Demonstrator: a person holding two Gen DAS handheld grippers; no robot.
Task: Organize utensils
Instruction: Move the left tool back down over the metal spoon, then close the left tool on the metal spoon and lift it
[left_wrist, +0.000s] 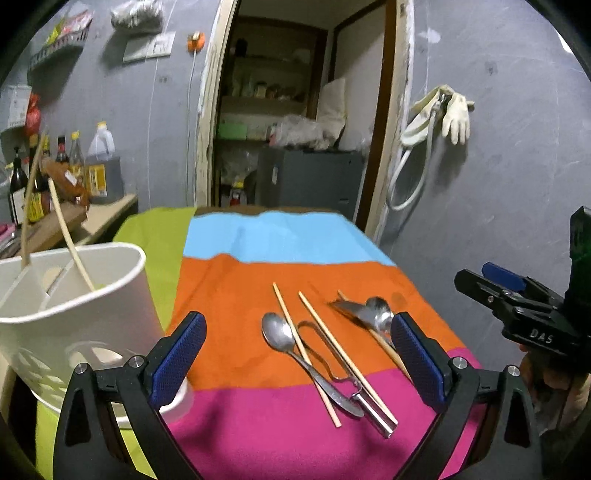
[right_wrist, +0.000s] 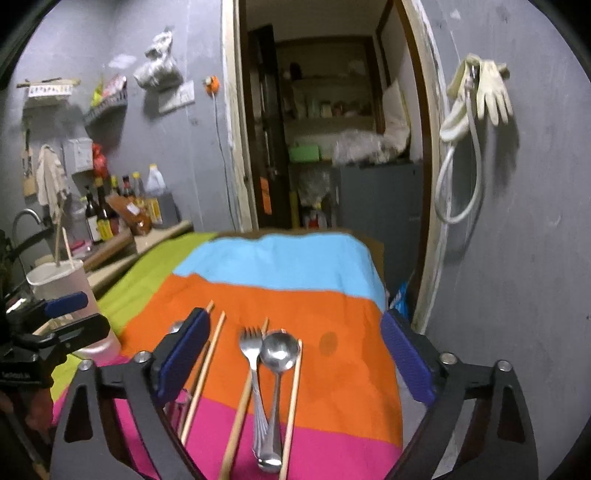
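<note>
In the left wrist view my left gripper (left_wrist: 297, 354) is open and empty above a spoon (left_wrist: 280, 336), two chopsticks (left_wrist: 343, 356) and a metal peeler (left_wrist: 373, 410) on the striped cloth. A white divided utensil holder (left_wrist: 74, 295) with two chopsticks (left_wrist: 70, 240) in it stands at the left. In the right wrist view my right gripper (right_wrist: 295, 360) is open and empty above a fork (right_wrist: 251, 350), a round spoon (right_wrist: 279, 350) and chopsticks (right_wrist: 295, 406). The right gripper also shows in the left wrist view (left_wrist: 491, 280).
The striped cloth (right_wrist: 343, 369) covers a small table that ends at a doorway. A counter with sauce bottles (left_wrist: 99, 162) stands at the left. Rubber gloves (right_wrist: 487, 88) and a hose hang on the right wall. The holder also shows in the right wrist view (right_wrist: 62, 280).
</note>
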